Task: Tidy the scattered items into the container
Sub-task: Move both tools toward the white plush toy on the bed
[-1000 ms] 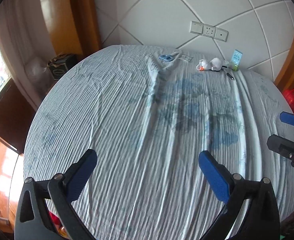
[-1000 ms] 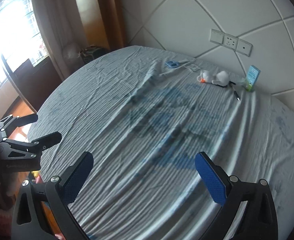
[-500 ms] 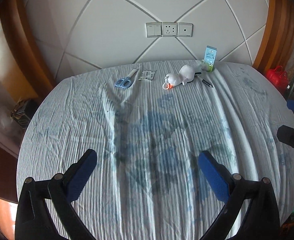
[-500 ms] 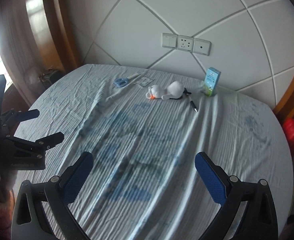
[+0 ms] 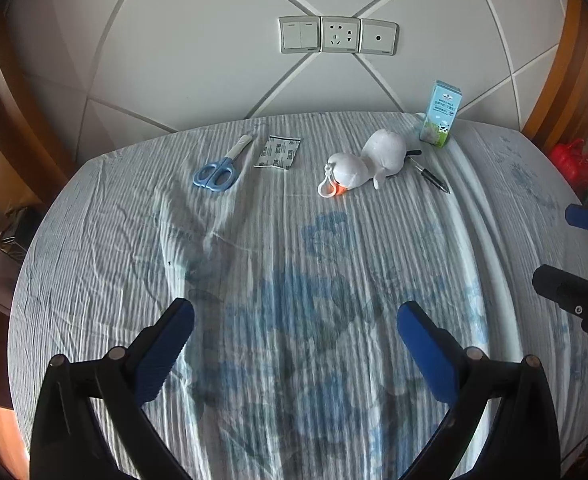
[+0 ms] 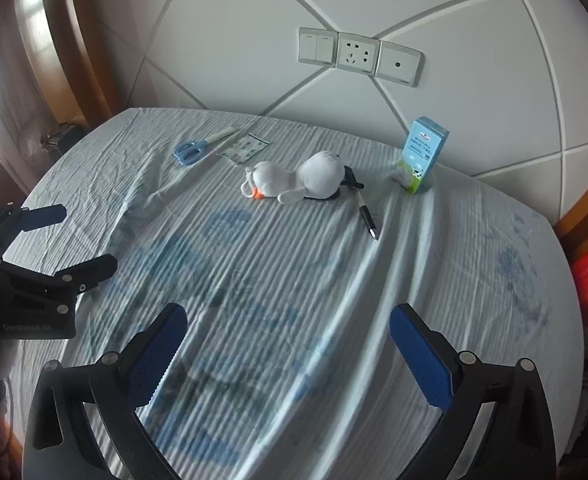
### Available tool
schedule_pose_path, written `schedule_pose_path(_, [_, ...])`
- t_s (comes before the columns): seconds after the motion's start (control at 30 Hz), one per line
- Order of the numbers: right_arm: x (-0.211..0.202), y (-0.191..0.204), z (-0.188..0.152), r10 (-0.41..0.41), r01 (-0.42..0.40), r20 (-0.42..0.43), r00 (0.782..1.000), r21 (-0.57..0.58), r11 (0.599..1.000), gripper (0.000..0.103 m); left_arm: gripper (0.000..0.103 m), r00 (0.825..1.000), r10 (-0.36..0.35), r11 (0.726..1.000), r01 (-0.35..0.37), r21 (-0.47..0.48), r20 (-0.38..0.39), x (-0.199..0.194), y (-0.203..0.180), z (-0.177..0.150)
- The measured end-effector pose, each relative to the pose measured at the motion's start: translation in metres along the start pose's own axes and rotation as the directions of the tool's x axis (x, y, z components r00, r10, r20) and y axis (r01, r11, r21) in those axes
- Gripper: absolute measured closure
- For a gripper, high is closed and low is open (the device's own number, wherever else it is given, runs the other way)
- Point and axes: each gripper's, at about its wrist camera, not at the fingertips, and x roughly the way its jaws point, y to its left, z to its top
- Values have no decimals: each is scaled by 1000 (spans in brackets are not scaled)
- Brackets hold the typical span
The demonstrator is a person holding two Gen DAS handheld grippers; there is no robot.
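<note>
both grippers, left [image 5: 294, 324] and right [image 6: 287, 326], hover with fingers spread, empty. scissors [image 5: 216, 171], plush toy [image 5: 368, 163] and pen [image 5: 432, 175] lie on the far bed [image 5: 133, 240].

The bedsheet [image 5: 294, 240] is pale grey-white, finely striped, with a blue print. Far on it lie blue-handled scissors [image 5: 217, 170], a white plush toy [image 5: 368, 164] with an orange beak, a black pen [image 5: 432, 176] and a light-blue-and-green milk carton [image 5: 441, 114].
</note>
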Motion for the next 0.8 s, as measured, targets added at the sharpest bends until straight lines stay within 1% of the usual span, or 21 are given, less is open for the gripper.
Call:
schedule_pose_path(0.1, [20, -18, 18, -10, 10, -3, 1000, 39, 999, 0, 0, 1000, 0, 1000, 0, -3, 0, 23, 1, 19])
schedule_pose_path(0.2, [37, -35, 38, 4, -5, 9, 1000, 76, 997, 0, 0, 1000, 4, 1000, -4, -3, 2, 48, 0, 38])
schedule_pose_path(0.37, [74, -55, 67, 17, -18, 13, 1000, 88, 996, 1, 0, 1000, -13, 1000, 13, -2, 3, 91, -4, 67])
schedule_pose_path(0.43, [91, -61, 75, 25, -27, 17, 1000, 92, 995, 11, 0, 1000, -22, 1000, 22, -2, 11, 106, -7, 77])
schedule_pose_path(0.5, [107, -67, 81, 38, -40, 19, 999, 104, 994, 11, 1, 999, -39, 999, 39, -8, 14, 120, -10, 86])
schedule_pose_path(0.63, [132, -80, 97, 50, -55, 35, 998, 136, 989, 11, 1, 998, -67, 998, 67, -8, 7, 145, -18, 97])
schedule_pose_path(0.7, [141, -85, 105, 51, -58, 48, 998, 148, 987, 11, 1, 998, -70, 998, 70, 1, 0, 156, -23, 100])
schedule_pose_path(0.8, [156, -86, 113, 45, -51, 48, 998, 141, 989, 11, 1, 997, -78, 997, 78, 7, -1, 168, -27, 103])
